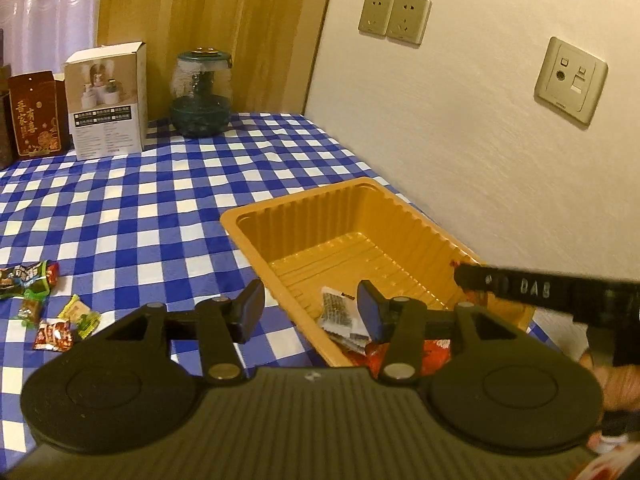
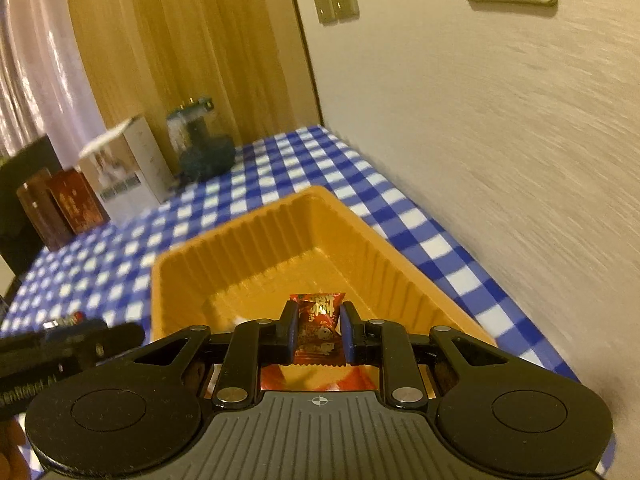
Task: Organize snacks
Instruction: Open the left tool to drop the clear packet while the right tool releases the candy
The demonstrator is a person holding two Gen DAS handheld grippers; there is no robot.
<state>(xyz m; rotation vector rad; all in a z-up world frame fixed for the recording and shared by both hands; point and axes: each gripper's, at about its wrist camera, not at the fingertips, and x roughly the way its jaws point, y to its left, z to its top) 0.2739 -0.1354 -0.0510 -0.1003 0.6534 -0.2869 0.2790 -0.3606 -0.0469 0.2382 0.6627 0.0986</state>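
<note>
**While poised over the orange tray, two claws, one loaded**

Right gripper (image 2: 318, 330) at lower centre of its view, clamped tight on a red snack packet (image 2: 318, 326), above the near end of the orange tray (image 2: 256, 236). Left gripper (image 1: 311, 310) parted, holding nothing, low in its frame over the tray's left rim. Grey and red wrappers (image 1: 340, 316) inside the tray. Loose snacks (image 1: 44, 308) at left edge on the blue checked cloth (image 1: 160, 200).

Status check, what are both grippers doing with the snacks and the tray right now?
Left gripper open, empty, at the orange tray's near edge. Right gripper shut on a red snack packet above the tray. Loose snacks still on the tablecloth. Nothing blocking.
</note>
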